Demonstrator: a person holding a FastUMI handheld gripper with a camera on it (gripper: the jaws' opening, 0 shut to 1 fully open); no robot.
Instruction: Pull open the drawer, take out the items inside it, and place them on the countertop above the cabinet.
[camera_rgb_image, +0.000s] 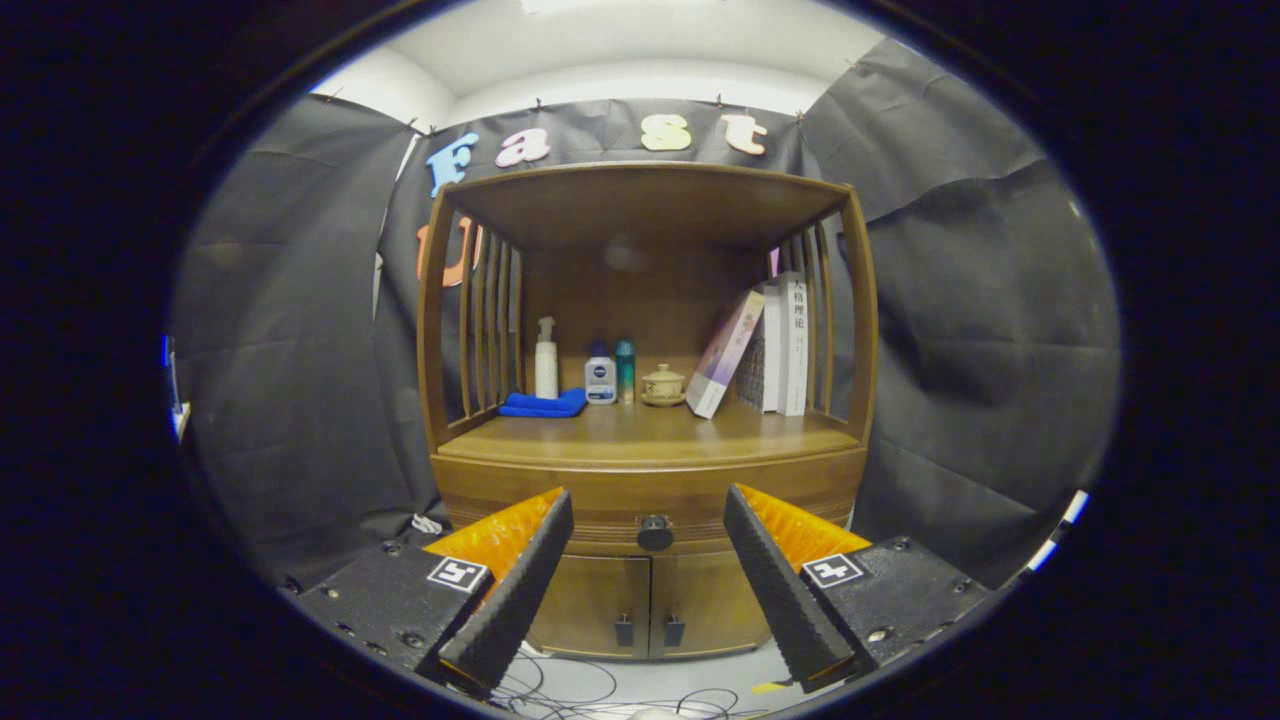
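Fingers (648, 585) hanging wide apart, gripping nothing, framing the drawer knob (655, 532) just beyond them. Drawer (650, 500) sitting shut under the bench (650, 435). Risking a slip off that small knob if closing off-centre. Blue cloth (545, 404), bottles, lidded cup (663, 385) and books (765, 350) crowding the back, leaving the front free.

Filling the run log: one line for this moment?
phase: approach | tongs: open, empty | drawer: closed | knob: ahead, between fingers, untouched | countertop: items at back
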